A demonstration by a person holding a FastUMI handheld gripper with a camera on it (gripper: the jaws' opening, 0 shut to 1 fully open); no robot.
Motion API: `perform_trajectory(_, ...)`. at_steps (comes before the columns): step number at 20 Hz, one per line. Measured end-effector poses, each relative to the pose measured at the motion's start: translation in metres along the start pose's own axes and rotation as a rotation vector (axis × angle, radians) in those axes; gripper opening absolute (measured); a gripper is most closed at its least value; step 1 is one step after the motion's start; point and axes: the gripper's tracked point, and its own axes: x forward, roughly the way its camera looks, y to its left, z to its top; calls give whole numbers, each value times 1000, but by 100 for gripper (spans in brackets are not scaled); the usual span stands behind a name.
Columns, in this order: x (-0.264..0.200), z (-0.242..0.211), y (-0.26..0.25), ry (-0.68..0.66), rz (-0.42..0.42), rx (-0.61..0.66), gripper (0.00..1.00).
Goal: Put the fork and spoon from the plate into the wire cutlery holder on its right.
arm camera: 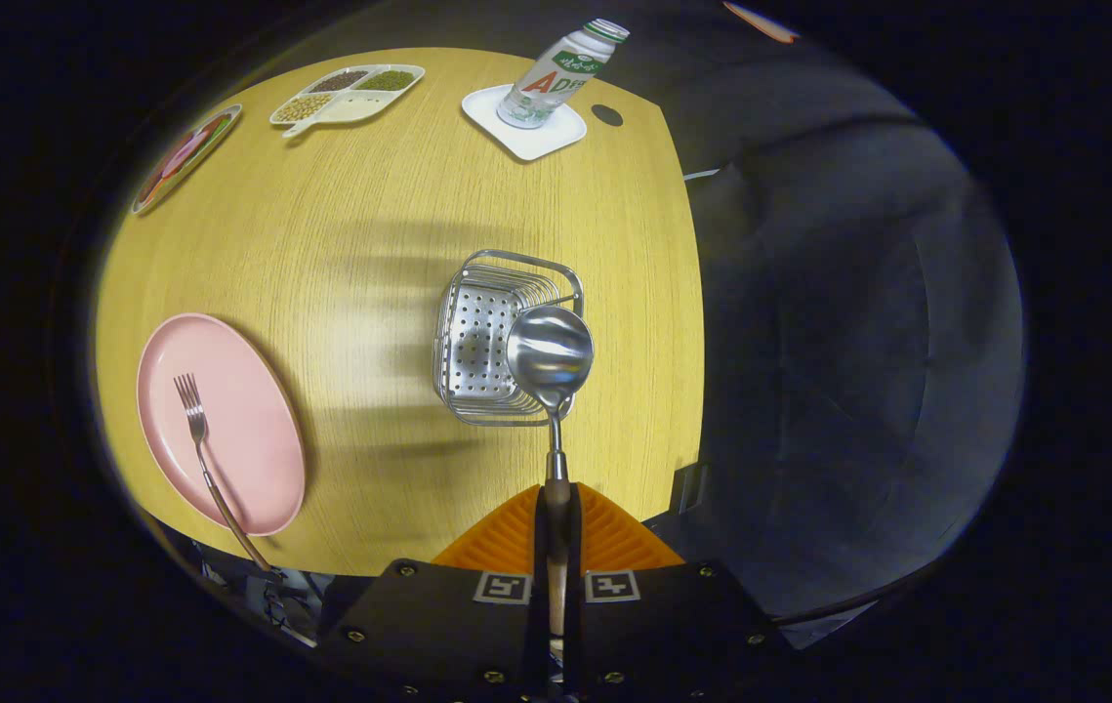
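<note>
Clamped between the gripper's (556, 508) two fingers, the spoon (550, 353) hangs bowl-first above the wire cutlery holder (502, 337), not yet dropped in. Well off to the holder's left, the fork (207, 457) waits on the pink plate (220, 420).

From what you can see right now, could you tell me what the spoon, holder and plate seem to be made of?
Spoon, clamped by its handle in the gripper: polished metal, probably steel; the bowl mirrors the light.
Holder: bright metal wire with a perforated sheet base.
Plate: smooth matte pink, plastic or glazed ceramic; I can't tell which.
</note>
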Motion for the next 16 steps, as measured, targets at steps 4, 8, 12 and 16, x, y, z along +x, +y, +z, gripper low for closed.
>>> perform_trajectory(4, 10, 0, 8, 52, 30, -11, 6)
perform_trajectory(8, 16, 3, 14, 114, 52, -3, 6)
perform_trajectory(12, 17, 9, 18, 137, 82, 12, 6)
perform_trajectory(16, 16, 9, 19, 160, 105, 28, 7)
